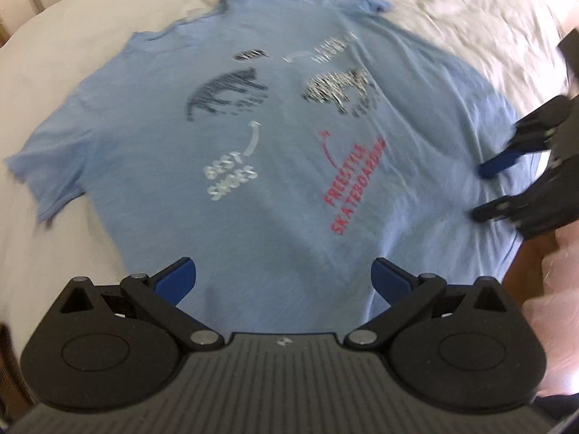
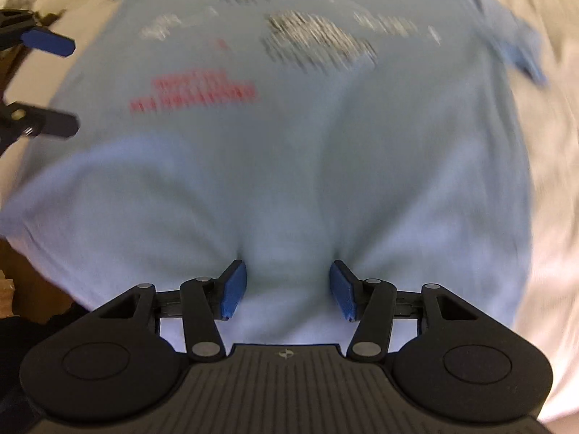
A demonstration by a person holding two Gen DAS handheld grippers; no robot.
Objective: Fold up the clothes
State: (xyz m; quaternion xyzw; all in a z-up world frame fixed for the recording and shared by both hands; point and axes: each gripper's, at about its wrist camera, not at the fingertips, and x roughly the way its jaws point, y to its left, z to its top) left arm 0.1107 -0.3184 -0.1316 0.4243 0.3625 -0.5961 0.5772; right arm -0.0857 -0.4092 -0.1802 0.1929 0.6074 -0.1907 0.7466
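1. Left tongs (image 1: 284, 282) sit nearest in the left wrist view, at 6 o'clock, jaws spread wide with nothing between the blue pads (image 1: 179, 280); they hang over the bottom hem of the T-shirt.
2. Right tongs (image 2: 287, 289) at 6 o'clock in the right wrist view are partly spread, and their blue pads (image 2: 233, 287) press into the cloth, which puckers into a ridge between them. Motion blur hides whether the cloth is actually pinched.
3. From the left wrist view, the same right tongs (image 1: 485, 191) come in at 3 o'clock, two fingers apart and resting on the shirt's side edge.
4. Light blue T-shirt (image 1: 275, 152) lies spread flat, print side up, across the bed; red lettering "FREESTYLE SKATEBOARDING" (image 1: 353, 188) sits just right of centre, white "BEST SHOES" (image 1: 231, 177) to its left, and two sketched shoes further up.
5. One short sleeve (image 1: 32, 177) reaches to 9 o'clock; the collar lies far off at 12 o'clock.
6. Cream bed sheet (image 1: 470, 11), rumpled, surrounds the shirt at the far side.
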